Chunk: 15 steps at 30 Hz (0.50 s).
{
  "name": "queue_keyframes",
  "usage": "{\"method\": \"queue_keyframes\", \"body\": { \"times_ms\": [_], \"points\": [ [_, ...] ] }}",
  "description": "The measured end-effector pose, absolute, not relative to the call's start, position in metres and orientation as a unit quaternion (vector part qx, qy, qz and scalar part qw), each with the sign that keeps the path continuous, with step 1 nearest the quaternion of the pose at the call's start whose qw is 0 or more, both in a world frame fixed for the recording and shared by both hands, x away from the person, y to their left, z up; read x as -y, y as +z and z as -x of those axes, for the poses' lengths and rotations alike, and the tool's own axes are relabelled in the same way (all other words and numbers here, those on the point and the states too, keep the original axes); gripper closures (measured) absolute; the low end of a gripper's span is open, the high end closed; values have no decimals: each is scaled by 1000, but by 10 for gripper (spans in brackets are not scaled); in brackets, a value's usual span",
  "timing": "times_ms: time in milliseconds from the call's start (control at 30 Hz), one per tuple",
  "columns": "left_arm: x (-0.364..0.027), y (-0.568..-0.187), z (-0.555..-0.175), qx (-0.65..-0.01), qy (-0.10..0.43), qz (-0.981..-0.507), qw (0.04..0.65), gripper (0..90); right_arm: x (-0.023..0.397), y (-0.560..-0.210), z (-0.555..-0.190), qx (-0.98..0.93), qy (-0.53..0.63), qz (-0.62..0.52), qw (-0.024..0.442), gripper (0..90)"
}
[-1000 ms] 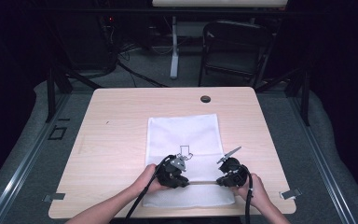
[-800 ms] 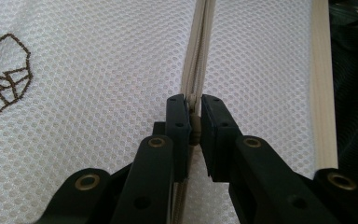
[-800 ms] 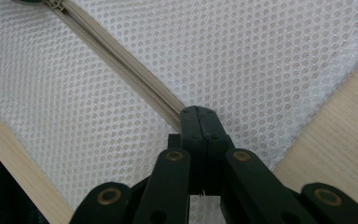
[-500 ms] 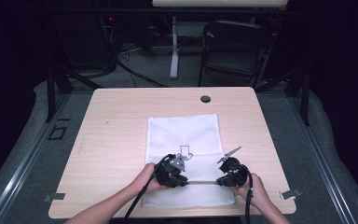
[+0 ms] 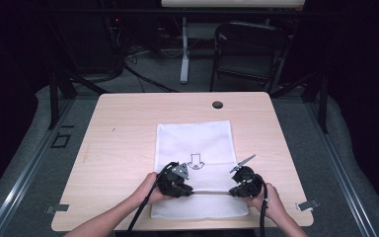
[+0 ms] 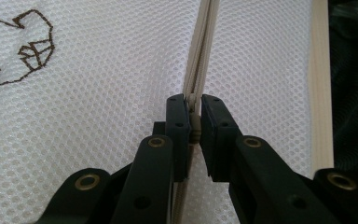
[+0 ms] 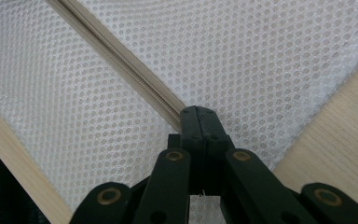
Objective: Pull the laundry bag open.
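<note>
Lower centre of the high view: white mesh laundry bag (image 5: 194, 148) flat on the wooden table (image 5: 118, 148). Left gripper (image 6: 193, 119) pinches the zipper pull (image 6: 195, 122); right gripper (image 7: 199, 116) is clamped on the zipper tape (image 7: 135, 77). Risk: the small pull slips free, or the mesh bunches if the right's hold slackens.

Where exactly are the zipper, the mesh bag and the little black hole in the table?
zipper (image 6: 204, 56): left gripper view, on the beige tape above the jaws.
mesh bag (image 5: 194, 136): high view, on its bare white far half.
black hole (image 5: 217, 104): high view, on its middle, near the table's far edge.
</note>
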<state>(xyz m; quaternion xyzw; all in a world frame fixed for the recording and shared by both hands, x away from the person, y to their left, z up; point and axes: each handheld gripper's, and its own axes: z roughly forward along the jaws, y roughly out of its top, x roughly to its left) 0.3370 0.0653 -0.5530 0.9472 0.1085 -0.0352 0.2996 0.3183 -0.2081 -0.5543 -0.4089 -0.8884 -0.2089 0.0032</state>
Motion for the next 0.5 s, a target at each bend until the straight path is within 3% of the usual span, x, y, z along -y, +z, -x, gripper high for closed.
{"method": "queue_keyframes", "body": {
  "times_ms": [500],
  "points": [
    [-75,-552,-337,-115,-40,-944,307,823,208,-554,-318,888,-208,410,3,900]
  ]
}}
